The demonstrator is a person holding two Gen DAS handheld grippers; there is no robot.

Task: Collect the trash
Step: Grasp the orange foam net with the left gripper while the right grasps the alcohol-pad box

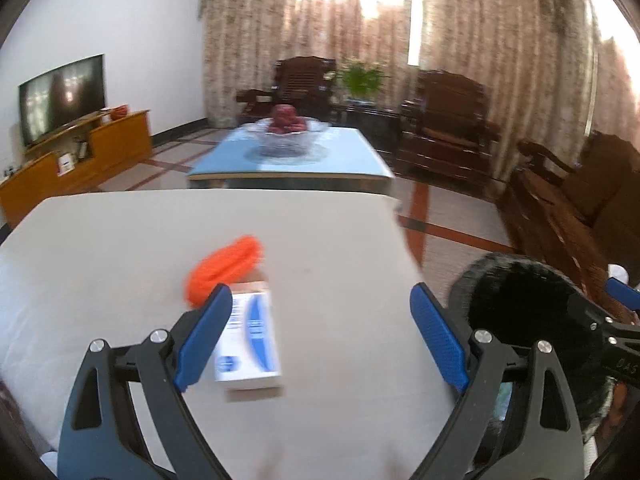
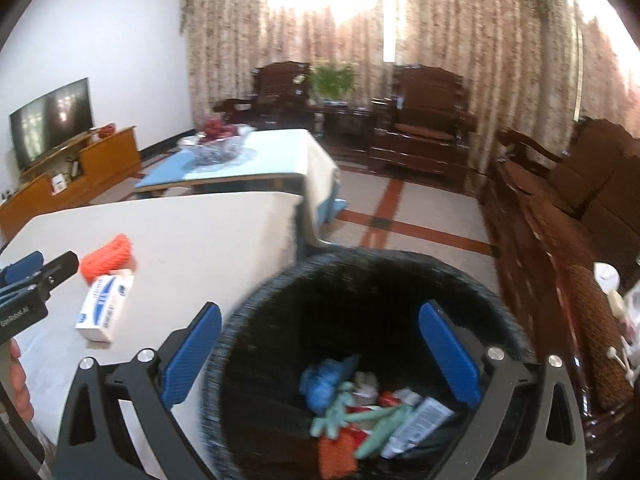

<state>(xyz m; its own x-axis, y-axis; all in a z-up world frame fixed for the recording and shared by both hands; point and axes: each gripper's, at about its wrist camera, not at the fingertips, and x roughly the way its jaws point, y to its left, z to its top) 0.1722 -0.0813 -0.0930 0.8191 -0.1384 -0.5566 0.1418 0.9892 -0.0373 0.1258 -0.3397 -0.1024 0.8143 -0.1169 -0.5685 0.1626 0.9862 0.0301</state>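
Observation:
A white and blue box (image 1: pixel 249 340) lies on the white table (image 1: pixel 120 248), with an orange mesh bundle (image 1: pixel 224 270) touching its far end. My left gripper (image 1: pixel 320 340) is open above the table; the box lies beside its left finger. Both items also show in the right wrist view, the box (image 2: pixel 104 306) and the orange bundle (image 2: pixel 108 258). My right gripper (image 2: pixel 320 356) is open and empty above a black woven bin (image 2: pixel 248 320) that holds several pieces of trash (image 2: pixel 360 412). The bin (image 1: pixel 520 304) stands right of the table.
A blue-topped coffee table (image 1: pixel 292 160) with a glass fruit bowl (image 1: pixel 286 134) stands beyond the white table. A TV cabinet (image 1: pixel 76 164) lines the left wall. Dark wooden chairs (image 1: pixel 444 124) and a sofa (image 2: pixel 572 216) stand at the back and right.

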